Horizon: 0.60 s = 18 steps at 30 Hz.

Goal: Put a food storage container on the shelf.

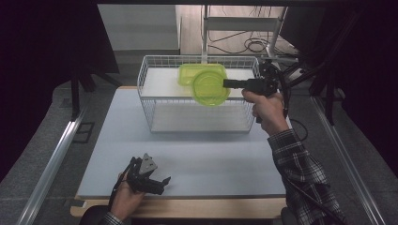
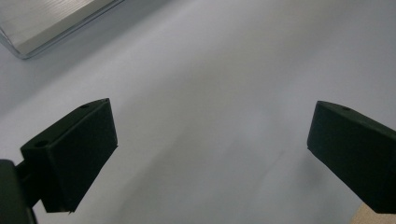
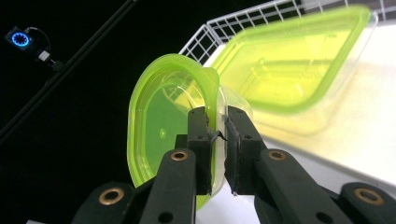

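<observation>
A round clear tub with a lime-green lid [image 1: 210, 87] [image 3: 159, 126] hangs tipped on its edge over the white wire basket [image 1: 141, 79] [image 3: 205, 32]. My right gripper [image 1: 226, 83] [image 3: 219, 121] is shut on its rim, coming in from the right. A rectangular green-lidded container [image 1: 199, 71] [image 3: 289, 60] lies in the basket just behind it. My left gripper [image 1: 163, 185] [image 2: 210, 135] rests low near the table's front left. It is open, with only bare table between its jaws.
The pale grey table top [image 1: 211, 159] [image 2: 210, 70] stretches between the basket and the front edge. A stand with cables [image 1: 244, 28] rises behind the basket. A metal rail [image 1: 51, 159] runs along the floor at the left.
</observation>
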Motion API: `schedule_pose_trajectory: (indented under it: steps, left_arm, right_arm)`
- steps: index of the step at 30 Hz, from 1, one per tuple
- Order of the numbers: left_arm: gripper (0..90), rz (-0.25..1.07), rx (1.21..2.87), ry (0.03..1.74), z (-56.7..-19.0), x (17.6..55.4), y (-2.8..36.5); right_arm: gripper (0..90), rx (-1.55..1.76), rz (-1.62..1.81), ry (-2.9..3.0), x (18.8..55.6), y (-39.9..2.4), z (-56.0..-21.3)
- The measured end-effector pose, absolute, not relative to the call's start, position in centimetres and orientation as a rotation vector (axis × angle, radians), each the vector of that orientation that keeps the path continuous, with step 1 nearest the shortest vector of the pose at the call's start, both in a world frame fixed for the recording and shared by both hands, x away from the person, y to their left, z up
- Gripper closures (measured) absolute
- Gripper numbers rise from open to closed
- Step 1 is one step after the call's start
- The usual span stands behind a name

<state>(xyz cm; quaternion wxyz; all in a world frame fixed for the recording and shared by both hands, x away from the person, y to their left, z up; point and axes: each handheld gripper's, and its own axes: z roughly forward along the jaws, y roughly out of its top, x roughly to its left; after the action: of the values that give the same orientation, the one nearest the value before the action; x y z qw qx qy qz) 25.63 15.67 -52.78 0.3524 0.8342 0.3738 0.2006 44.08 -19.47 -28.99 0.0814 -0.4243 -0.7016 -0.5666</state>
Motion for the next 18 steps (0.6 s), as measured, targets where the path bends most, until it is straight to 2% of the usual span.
schedule_pose_trajectory:
  steps: [18]
  left_arm:
    - [1.3,0.515,2.158,0.971,-52.8,25.6,15.7]
  right_arm:
    - [81.0,-1.393,-1.757,-2.103,47.5,-17.0,-26.3]
